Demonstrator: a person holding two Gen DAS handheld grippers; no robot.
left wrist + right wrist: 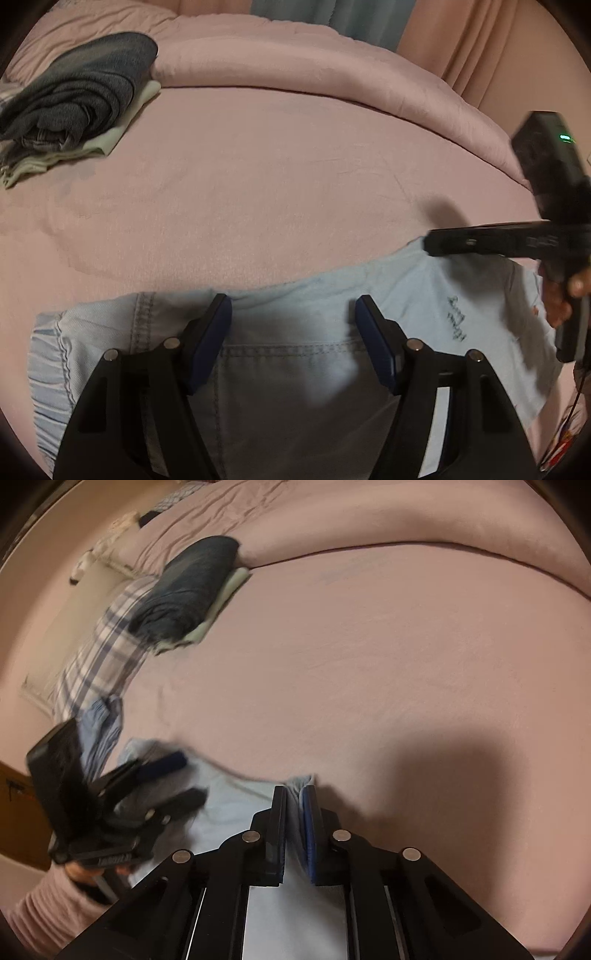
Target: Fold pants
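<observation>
while the light blue pants [295, 369] lie spread along the near edge of a pink bed sheet [258, 192], two black hand-held grippers work at them. the left gripper [293, 314] hangs over the pants near the elastic waistband, its blue-padded jaws standing wide apart, with denim and a stitched pocket seam visible beneath the gap and nothing pinched. the right gripper [294, 794] has its jaws drawn narrow, pinching a bunched fold of the pale blue cloth at the far edge of the pants. in the left wrist view the right gripper shows from the side at the right edge, blurred, with part of a hand [569, 291] on its handle. in the right wrist view a hand in a pink sleeve [40, 915] holds the left gripper. farther back on the bed sits a stack of folded clothes [77, 99], dark grey over pale green, beside what looks like a plaid cloth [99, 657]. a rolled pink duvet [295, 62] runs behind.
</observation>
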